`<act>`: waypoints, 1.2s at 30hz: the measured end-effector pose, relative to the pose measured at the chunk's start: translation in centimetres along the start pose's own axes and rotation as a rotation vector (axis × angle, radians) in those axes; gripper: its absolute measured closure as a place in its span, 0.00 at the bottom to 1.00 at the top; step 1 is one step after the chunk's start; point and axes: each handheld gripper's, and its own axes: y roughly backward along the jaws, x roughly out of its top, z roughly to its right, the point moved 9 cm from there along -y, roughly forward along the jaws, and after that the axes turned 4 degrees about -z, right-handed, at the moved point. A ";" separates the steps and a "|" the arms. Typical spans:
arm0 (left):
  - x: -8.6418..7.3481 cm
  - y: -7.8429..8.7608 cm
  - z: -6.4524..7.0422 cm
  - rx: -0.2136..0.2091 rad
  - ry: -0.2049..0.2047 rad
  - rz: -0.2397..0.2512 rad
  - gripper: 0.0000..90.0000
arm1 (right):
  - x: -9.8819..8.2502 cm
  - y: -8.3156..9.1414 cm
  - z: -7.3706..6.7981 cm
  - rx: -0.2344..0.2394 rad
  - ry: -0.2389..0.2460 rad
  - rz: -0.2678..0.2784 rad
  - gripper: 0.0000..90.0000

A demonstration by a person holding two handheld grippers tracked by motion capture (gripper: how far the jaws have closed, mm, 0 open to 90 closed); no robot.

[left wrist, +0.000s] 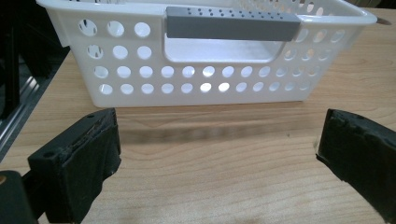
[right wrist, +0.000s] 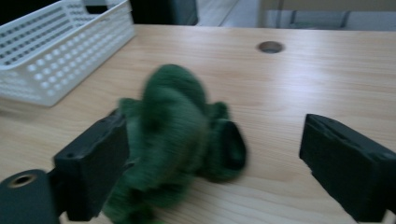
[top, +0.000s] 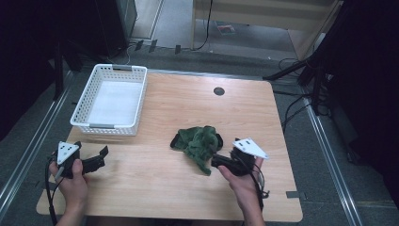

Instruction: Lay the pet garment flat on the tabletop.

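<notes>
The green knitted cloth lies crumpled in a loose heap near the middle of the wooden table, a dark edge showing along its left side, well apart from the white perforated basket at the far left corner. My right gripper sits just beside the heap on its near right side, its jaws spread wide and gripping nothing; in the right gripper view the cloth bulges past the left jaw, blurred, and I cannot tell whether that pad brushes it. My left gripper rests low over the bare wood at the near left, jaws released and empty, looking straight at the basket's grey handle. As I judge it, the job is to take up the cloth and carry it to the basket, and the pick is not yet made. The risk is in the bite: if I close on a single loose fold at the rim of the heap, the rest may trail, drag on the table and slip free on the way over. A shallow pinch on such soft knit could also slide off. And a dangling tail could catch on the basket's near wall and hang outside.
</notes>
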 end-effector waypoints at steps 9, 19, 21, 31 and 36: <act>0.2 0.3 0.5 0.033 -0.020 -0.001 0.00 | -2.7 -5.8 -2.6 -0.062 0.078 -0.173 0.55; 2.6 -0.6 12.8 -0.321 -0.136 -0.060 0.02 | -1.7 -1.9 -7.3 0.230 0.171 0.029 0.78; 2.5 -1.5 15.2 -0.366 -0.144 -0.088 0.16 | -2.7 -0.9 -8.2 0.313 0.202 -0.004 0.66; 0.1 -3.5 20.4 -0.513 -0.189 -0.199 0.16 | -3.0 2.2 -5.2 0.398 0.142 0.025 0.48; 0.0 -2.6 22.3 -0.617 -0.195 -0.192 0.26 | -3.5 0.5 -4.7 0.337 0.076 -0.013 0.60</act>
